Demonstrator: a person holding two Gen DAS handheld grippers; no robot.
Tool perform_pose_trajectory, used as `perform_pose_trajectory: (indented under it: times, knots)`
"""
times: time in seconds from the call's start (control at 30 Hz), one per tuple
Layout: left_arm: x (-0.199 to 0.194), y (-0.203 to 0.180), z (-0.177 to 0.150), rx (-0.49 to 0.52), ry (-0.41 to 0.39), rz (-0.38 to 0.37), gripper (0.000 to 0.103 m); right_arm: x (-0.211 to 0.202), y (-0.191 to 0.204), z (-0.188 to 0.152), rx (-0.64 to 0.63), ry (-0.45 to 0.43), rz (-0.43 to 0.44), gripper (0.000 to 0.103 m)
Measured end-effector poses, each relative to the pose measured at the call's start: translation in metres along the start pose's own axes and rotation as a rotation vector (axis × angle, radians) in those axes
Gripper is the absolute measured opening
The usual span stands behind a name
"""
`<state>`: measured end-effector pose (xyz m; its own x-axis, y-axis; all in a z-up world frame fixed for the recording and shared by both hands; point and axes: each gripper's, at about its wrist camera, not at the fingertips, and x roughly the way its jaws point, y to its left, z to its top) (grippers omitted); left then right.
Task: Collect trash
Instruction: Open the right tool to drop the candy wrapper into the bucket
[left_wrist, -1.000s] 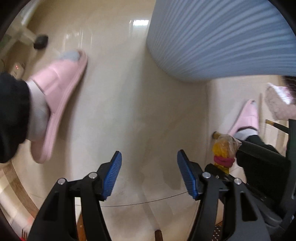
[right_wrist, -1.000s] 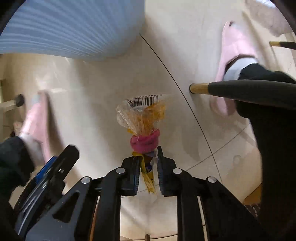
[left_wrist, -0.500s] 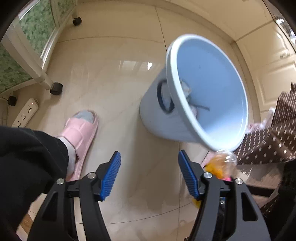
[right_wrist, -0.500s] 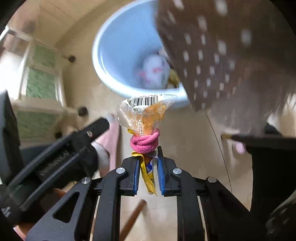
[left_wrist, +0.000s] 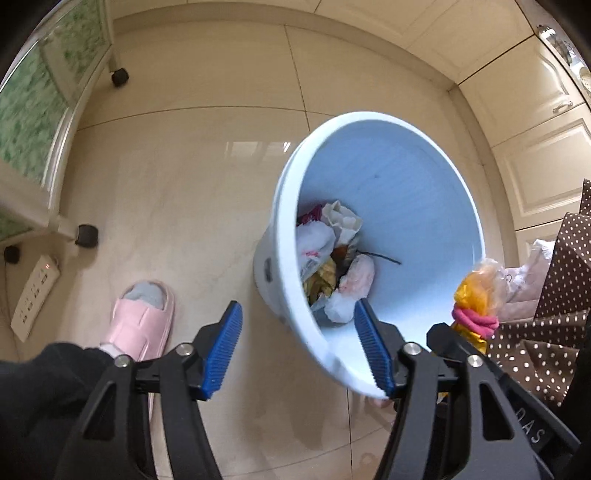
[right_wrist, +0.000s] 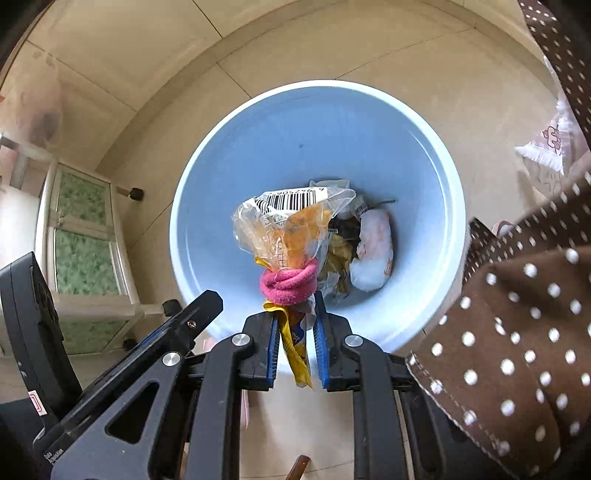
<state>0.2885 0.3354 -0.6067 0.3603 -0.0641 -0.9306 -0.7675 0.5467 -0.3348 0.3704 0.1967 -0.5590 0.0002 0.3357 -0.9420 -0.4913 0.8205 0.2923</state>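
**Wrapper bundle held over the blue bin**

While I looked down along the right gripper (right_wrist: 295, 345), its ribbed blue fingers (right_wrist: 272, 350) were nearly together, pinching the yellow tail of a wrapper bundle (right_wrist: 286, 240). The bundle was crinkled clear film with a printed barcode, orange and yellow inside, cinched at the neck by a soft pink knitted band. It hung above the mouth of the round, smooth pale-blue plastic bin (right_wrist: 207, 192), which already held crumpled white tissue, yellowish wrappers and a dark thin stem at the bottom. A brown cloth with white dots (right_wrist: 517, 332) crowded the right edge of that view.

From the left wrist, my left gripper (left_wrist: 297, 354) carried nothing; its fingers (left_wrist: 223, 347) stood moderately apart and had just been closing a little, with only the bin's near rim seen between them. The bin (left_wrist: 406, 177) sat on glossy beige floor tiles (left_wrist: 184, 166), beside a pink slipper (left_wrist: 142, 321) with a grey sock, a white power strip (left_wrist: 35, 295) and a castored cabinet with green patterned panels (left_wrist: 22, 110).

A second earlier both cameras were low beside the bin's ribbed outer wall; half a second ago its opening came into view, and now I looked nearly straight into it, the bundle gripped as before.
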Motion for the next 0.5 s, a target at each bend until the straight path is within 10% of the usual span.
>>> perform_pose_trajectory:
  times: [0.17,0.5]
  knots:
    - [0.012,-0.006,0.009,0.054,0.033,0.082,0.024,0.008,0.009,0.002,-0.023,0.008,-0.02,0.015]
    - [0.012,0.0,0.011,0.038,0.023,0.081,0.022,0.008,0.014,0.003,-0.056,-0.002,-0.049,0.016]
